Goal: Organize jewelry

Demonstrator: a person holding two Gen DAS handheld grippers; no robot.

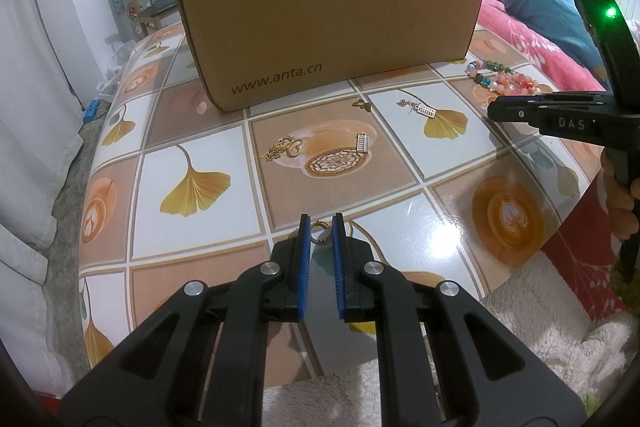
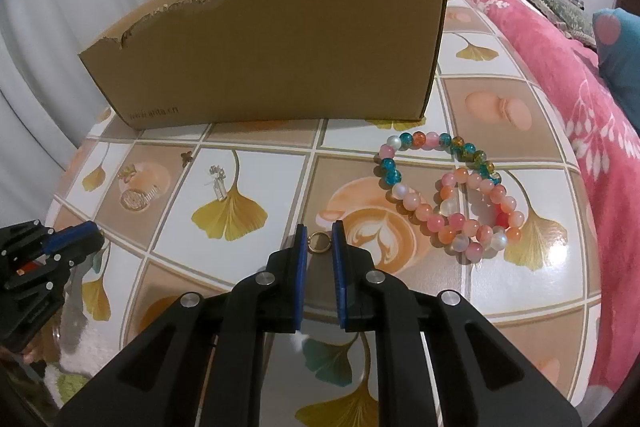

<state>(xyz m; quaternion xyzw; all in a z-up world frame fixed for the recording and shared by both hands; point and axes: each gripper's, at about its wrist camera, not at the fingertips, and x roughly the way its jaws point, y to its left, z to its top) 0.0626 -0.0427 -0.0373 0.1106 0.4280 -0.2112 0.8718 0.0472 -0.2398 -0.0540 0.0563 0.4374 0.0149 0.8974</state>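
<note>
Your table (image 2: 472, 83) with the tiled leaf-and-coffee cloth carries everything. Open cardboard box (image 2: 280, 55) sits at the far side, well ahead of both sets of fingers, torn along its top edge.

Bead bracelets (image 2: 452, 195): two loops overlapping, one mixed blue/orange/pink, one mostly pink and peach, lying ahead and to the right of your right gripper (image 2: 319, 241), near but apart from it.

Your right gripper is clamped on a small gold ring (image 2: 319, 241), blue pads pressing it from both sides, down at the cloth. Whether it touches the cloth I can't tell.

Your left gripper (image 1: 320, 231) has the same look: pads nearly together with another small gold ring (image 1: 320, 231) pinched at the tips, low over the table.

Small loose pieces ahead of your left fingers: gold filigree charm (image 1: 282, 148) ahead-left, silver abacus charm (image 1: 362, 141) ahead-right on the coffee print, further out a tiny gold butterfly (image 1: 362, 105) and a silver charm cluster (image 1: 416, 107), all short of the box
</note>
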